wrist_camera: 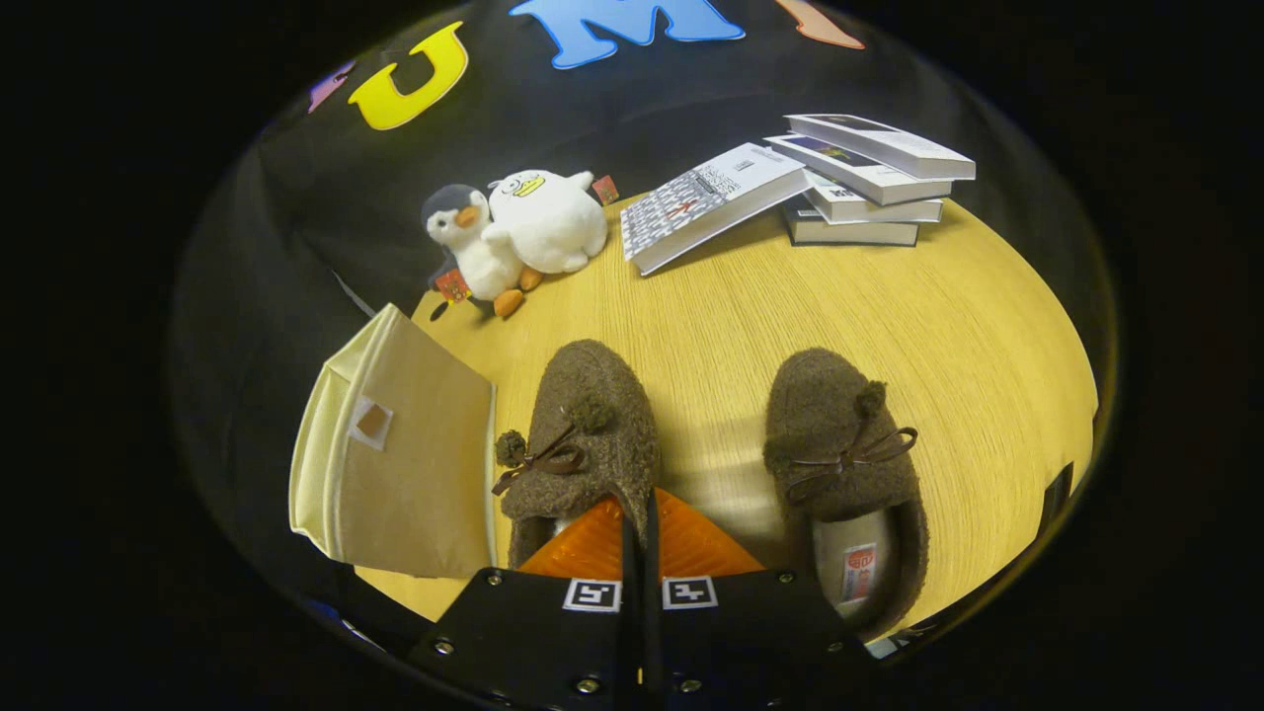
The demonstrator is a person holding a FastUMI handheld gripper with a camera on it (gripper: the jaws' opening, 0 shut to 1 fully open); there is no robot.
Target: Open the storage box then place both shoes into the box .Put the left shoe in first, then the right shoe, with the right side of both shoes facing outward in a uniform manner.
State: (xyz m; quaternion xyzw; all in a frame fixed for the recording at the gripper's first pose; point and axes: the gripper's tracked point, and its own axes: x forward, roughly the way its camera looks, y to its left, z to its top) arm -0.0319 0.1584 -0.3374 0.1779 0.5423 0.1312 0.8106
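gripper [640, 513] fingers pressed together, tips over left shoe [583, 434] opening.

Your one cam rides the tool [640, 513], looking fwd and steeply down along its closed-together fingers, close above the tabletop [790, 306], near shoe [583, 434] just under you, books [859, 178] far off at the back wall
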